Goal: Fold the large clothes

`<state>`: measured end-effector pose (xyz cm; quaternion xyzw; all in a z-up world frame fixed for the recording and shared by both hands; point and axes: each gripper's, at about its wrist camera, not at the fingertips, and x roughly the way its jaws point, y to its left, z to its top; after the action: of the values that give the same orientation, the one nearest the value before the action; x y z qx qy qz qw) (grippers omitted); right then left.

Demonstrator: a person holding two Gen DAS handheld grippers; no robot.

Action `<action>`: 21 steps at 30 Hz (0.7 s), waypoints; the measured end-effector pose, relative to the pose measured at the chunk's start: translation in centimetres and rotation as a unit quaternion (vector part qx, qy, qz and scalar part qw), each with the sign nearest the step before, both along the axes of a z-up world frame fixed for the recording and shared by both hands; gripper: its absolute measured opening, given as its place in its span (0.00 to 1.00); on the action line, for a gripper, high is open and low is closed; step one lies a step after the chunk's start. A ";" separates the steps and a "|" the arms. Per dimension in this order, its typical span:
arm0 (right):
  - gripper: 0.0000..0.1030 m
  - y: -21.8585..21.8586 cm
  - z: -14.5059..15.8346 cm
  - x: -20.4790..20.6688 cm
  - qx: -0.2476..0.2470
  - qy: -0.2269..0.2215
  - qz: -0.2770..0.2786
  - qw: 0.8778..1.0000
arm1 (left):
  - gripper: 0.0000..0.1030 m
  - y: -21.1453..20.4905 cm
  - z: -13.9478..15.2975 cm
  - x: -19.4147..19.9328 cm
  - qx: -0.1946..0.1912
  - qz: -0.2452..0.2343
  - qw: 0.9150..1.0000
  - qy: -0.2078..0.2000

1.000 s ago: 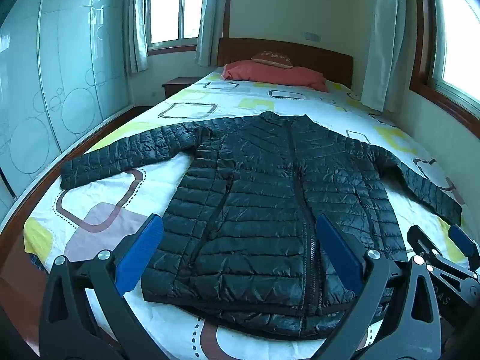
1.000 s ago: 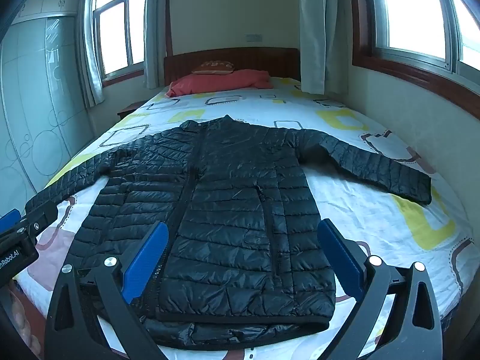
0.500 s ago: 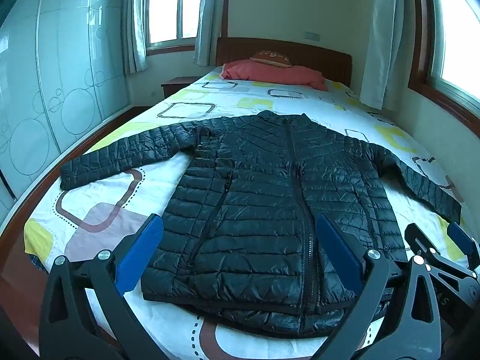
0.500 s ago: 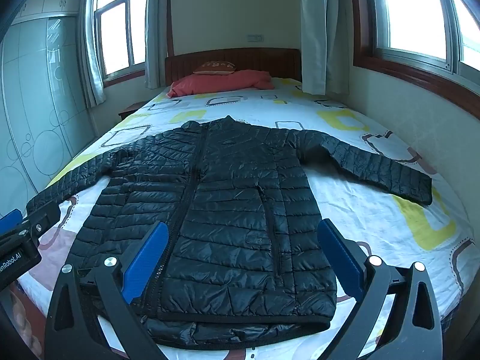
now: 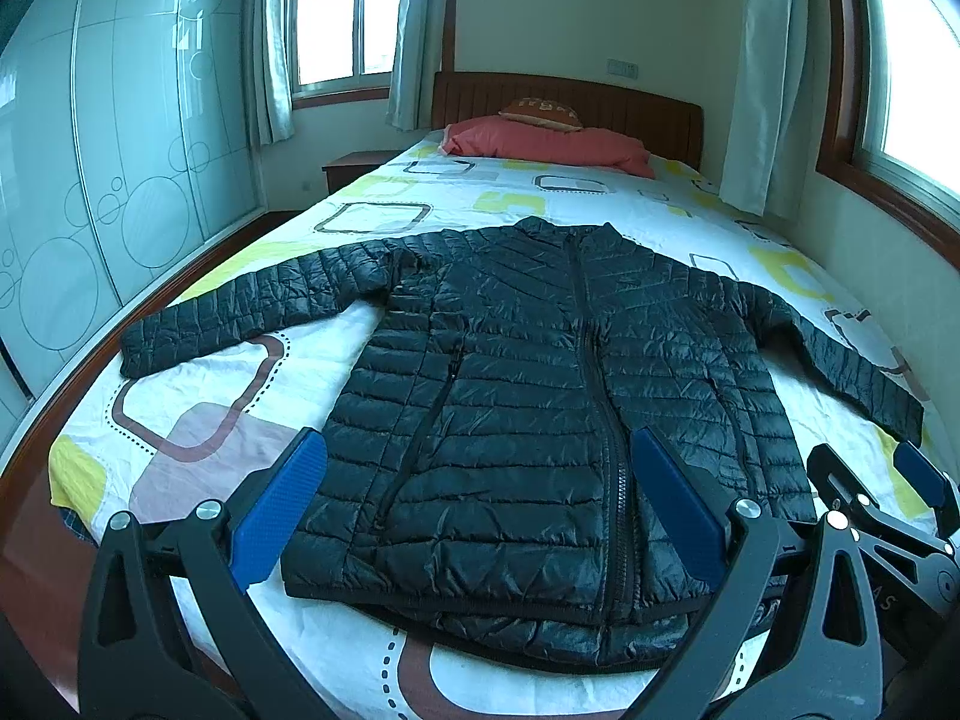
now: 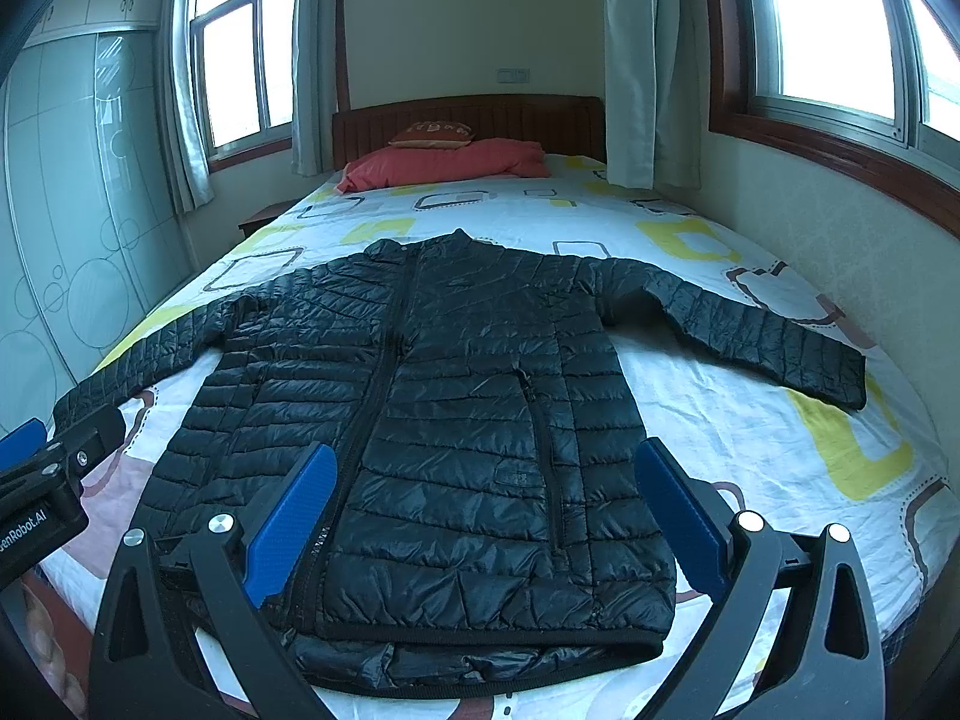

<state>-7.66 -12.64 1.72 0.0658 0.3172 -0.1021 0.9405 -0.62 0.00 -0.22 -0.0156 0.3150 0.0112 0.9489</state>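
1. The near hem of the black quilted jacket (image 5: 540,396) is partly masked by the black frames of both grippers, and the bed's near edge is cut off by the picture border.
2. The left gripper (image 5: 480,504) is spread wide, holding nothing; the right gripper (image 6: 486,510) is likewise spread and empty.
3. The jacket lies flat and face up on the patterned bed sheet (image 5: 198,420), zipped, collar toward the far headboard (image 6: 510,117), both sleeves stretched out left and right.
4. A second layer of fabric peeks from under the near hem.
5. A red pillow (image 5: 546,144) lies far off by the headboard.
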 end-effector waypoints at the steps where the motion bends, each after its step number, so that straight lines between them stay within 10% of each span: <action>1: 0.96 0.0 0.0 0.0 0.000 0.000 0.000 1.000 | 0.98 0.0 0.0 0.0 0.000 0.000 1.000 0.001; 21: 0.96 0.0 0.0 0.0 0.000 0.001 0.001 1.000 | 0.98 0.0 0.0 0.2 0.000 0.000 1.000 0.003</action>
<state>-7.68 -12.68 1.70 0.0657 0.3177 -0.1015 0.9404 -0.46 0.03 -0.25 -0.0154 0.3178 0.0113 0.9480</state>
